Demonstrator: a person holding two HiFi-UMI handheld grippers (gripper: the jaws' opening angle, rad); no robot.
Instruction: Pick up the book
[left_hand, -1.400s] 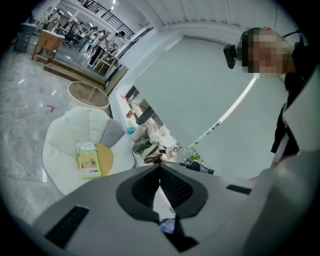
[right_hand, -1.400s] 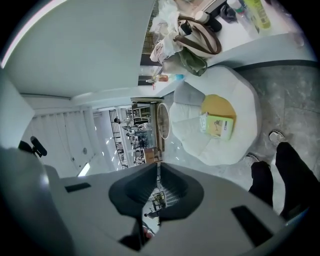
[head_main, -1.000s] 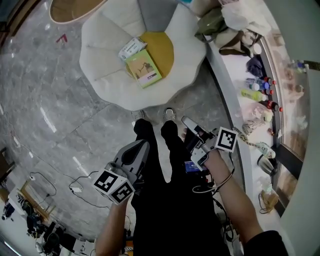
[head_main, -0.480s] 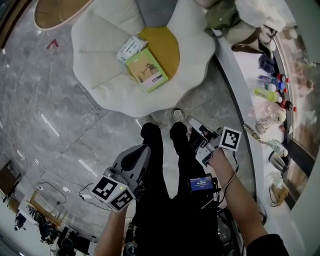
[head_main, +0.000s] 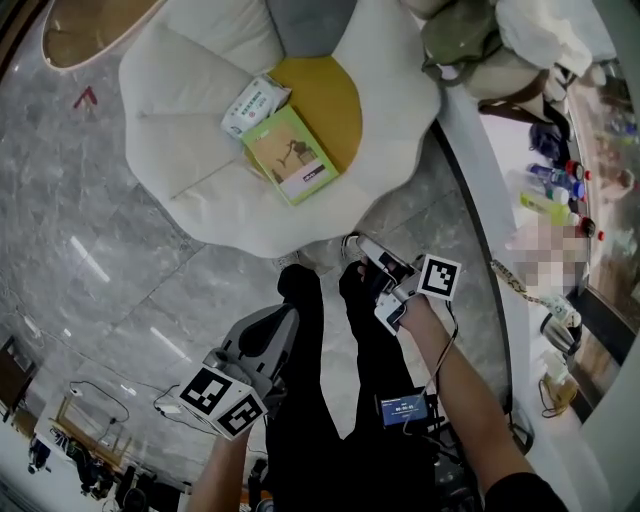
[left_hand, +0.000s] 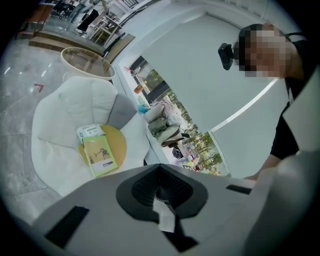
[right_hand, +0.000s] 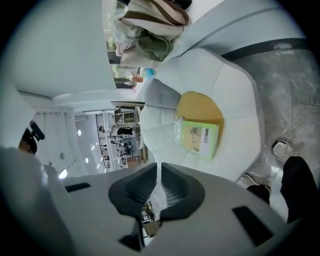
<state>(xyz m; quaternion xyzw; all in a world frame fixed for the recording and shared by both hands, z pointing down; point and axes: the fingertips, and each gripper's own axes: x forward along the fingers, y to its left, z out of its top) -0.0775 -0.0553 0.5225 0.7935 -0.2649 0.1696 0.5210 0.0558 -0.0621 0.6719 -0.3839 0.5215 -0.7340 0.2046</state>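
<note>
A green book (head_main: 292, 155) lies flat on the yellow cushion (head_main: 330, 95) of a white petal-shaped chair (head_main: 190, 150). A white printed packet (head_main: 255, 103) rests against its far corner. Both grippers hang well short of the chair, above the person's black trouser legs. My left gripper (head_main: 284, 318) is shut with nothing held. My right gripper (head_main: 364, 243) is shut and empty too, pointing toward the chair's front edge. The book (left_hand: 101, 156) shows beyond the closed left gripper (left_hand: 160, 187), and the book (right_hand: 200, 138) shows again beyond the closed right gripper (right_hand: 160, 175).
A white counter (head_main: 520, 250) curves along the right, carrying bottles (head_main: 550, 195), bags (head_main: 480, 50) and a chain. A round wooden table (head_main: 85, 25) stands at the top left. Shoes (head_main: 350, 243) touch the chair's base. Cables (head_main: 100, 395) lie on the grey marble floor at the lower left.
Both grippers have sunk lower in front of the legs. The chair and book have slid down the head view and look slightly larger. Both sets of jaws stayed shut.
</note>
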